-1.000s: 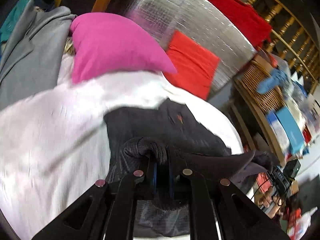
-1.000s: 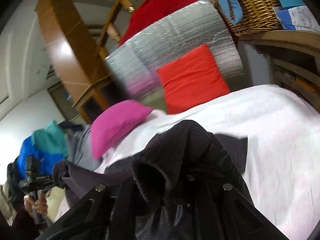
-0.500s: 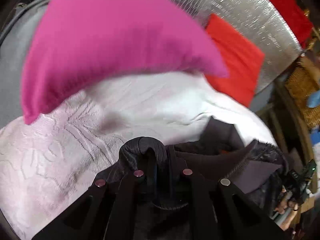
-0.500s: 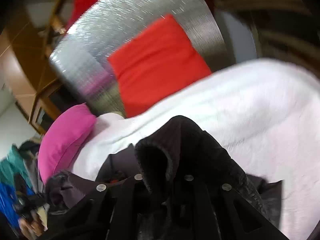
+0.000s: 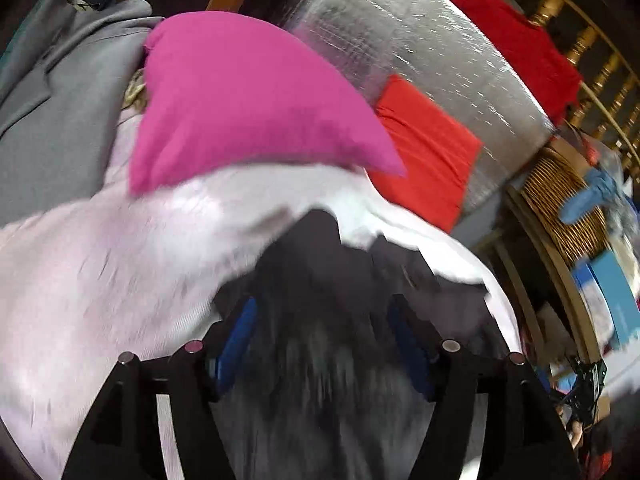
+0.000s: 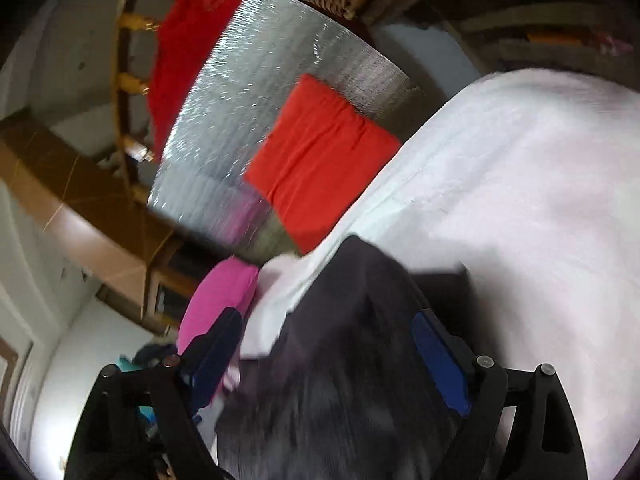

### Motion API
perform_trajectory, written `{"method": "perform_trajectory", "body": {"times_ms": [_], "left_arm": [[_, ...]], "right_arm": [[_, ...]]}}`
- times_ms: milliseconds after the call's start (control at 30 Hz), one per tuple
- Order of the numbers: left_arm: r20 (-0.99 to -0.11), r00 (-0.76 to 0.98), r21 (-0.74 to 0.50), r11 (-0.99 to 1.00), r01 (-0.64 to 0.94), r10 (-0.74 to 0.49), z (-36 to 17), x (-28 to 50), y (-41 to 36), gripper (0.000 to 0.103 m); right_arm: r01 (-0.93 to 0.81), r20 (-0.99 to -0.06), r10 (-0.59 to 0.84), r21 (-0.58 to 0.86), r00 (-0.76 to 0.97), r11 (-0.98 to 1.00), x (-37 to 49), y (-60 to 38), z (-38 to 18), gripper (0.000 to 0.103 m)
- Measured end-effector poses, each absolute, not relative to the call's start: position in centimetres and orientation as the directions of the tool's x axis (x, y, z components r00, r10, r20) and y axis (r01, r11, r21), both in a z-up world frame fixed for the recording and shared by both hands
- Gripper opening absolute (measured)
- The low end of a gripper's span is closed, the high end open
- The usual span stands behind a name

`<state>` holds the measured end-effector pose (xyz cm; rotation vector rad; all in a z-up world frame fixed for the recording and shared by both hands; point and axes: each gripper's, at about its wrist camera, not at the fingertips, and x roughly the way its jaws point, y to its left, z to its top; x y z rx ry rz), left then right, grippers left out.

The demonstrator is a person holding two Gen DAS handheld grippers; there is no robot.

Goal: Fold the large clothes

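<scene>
Dark garment (image 5: 320, 280) long axis runs toward pink pillow (image 5: 248, 104); left gripper (image 5: 324, 348), right gripper (image 6: 324, 356) jaws opening, cloth btwn, unpinched; basket (image 5: 560, 208) only in left view.

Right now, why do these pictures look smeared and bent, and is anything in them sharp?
Left wrist view: the dark garment between the opening jaws is streaked with motion blur; the pink pillow is sharper. Right wrist view: the garment is just as smeared, the red cushion soft-edged, the white bedspread nearly washed out. Both fisheye lenses bow straight lines and darken the corners.
</scene>
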<state>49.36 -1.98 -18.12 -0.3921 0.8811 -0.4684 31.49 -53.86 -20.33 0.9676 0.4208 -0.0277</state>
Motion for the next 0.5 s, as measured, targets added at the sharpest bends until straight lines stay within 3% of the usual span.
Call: {"method": "perform_trajectory", "body": {"times_ms": [233, 500], "left_arm": [[-0.673, 0.477, -0.597, 0.796, 0.102, -0.566, -23.2, 40.0, 1.1, 0.073], [-0.706, 0.446, -0.646, 0.758, -0.089, -0.55, -26.9, 40.4, 1.6, 0.073]], "right_arm": [[0.214, -0.385, 0.252, 0.831, 0.888, 0.514, 22.7, -49.0, -24.6, 0.09], [0.294, -0.428, 0.253, 0.853, 0.868, 0.432, 25.1, -47.4, -28.9, 0.089]]}}
